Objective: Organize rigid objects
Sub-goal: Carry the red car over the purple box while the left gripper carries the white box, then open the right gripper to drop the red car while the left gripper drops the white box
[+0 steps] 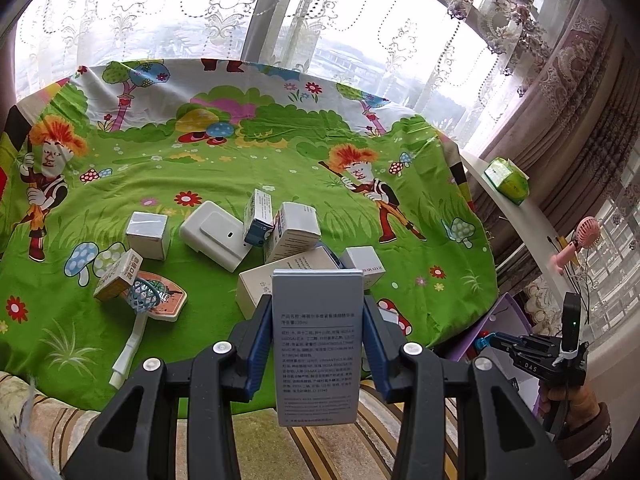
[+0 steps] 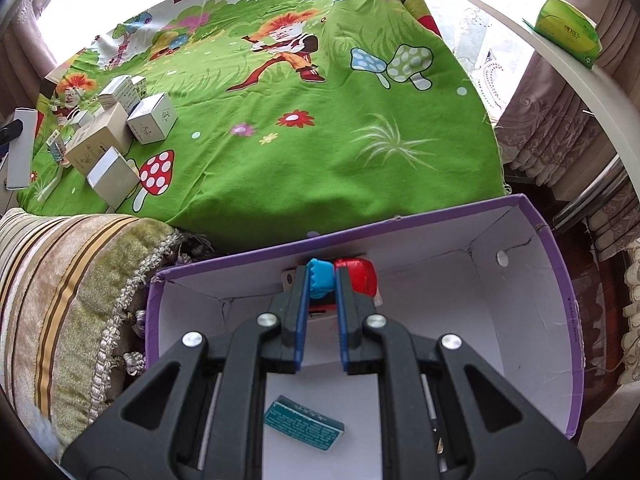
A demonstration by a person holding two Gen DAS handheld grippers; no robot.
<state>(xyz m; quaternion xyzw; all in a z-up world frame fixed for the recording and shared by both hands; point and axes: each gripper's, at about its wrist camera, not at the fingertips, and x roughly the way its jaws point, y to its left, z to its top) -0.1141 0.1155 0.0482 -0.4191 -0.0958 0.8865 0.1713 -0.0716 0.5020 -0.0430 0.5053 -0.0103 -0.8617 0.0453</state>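
Note:
My left gripper (image 1: 318, 312) is shut on a tall grey-blue box (image 1: 318, 320) with printed text, held upright above the near edge of the green cartoon cloth (image 1: 256, 168). Several small boxes (image 1: 280, 236) lie clustered on the cloth beyond it, with a white flat device (image 1: 214, 236) and a toy basketball hoop (image 1: 154, 298). My right gripper (image 2: 321, 280) is over the purple-rimmed white box (image 2: 560, 288) and is shut on a blue toy piece (image 2: 320, 278), joined to a red piece (image 2: 358, 276). A teal packet (image 2: 304, 422) lies on the box floor.
A striped cushion (image 2: 60, 288) lies left of the purple box. A white shelf (image 1: 516, 216) at the right carries a green tissue pack (image 1: 506, 176) and a pink hand fan (image 1: 580, 240). Curtains and windows stand behind the table. The box cluster also shows in the right wrist view (image 2: 116, 140).

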